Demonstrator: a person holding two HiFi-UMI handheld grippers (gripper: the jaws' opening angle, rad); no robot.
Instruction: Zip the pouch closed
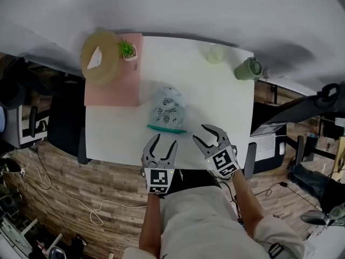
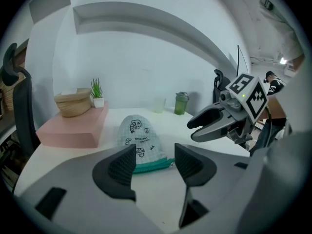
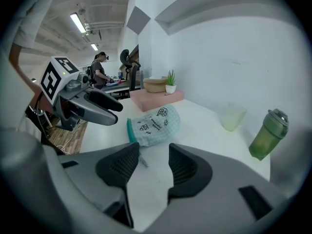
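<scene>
Teal zipper (image 1: 167,129) edges the pouch (image 1: 168,108); my left gripper (image 1: 166,140) and right gripper (image 1: 200,133) gape empty; I should pin one end, then pinch the pull (image 3: 142,160).

Wears a pale beige garment (image 1: 188,220) with a light sleeve (image 1: 272,232) bunched at the right elbow. Wields a light grey left gripper (image 1: 165,140) and a matching right gripper (image 1: 202,132), with curved fingers (image 2: 122,165) padded in dark ribbed rubber. Bears on each a white cube (image 1: 158,181) printed with black square markers.
</scene>
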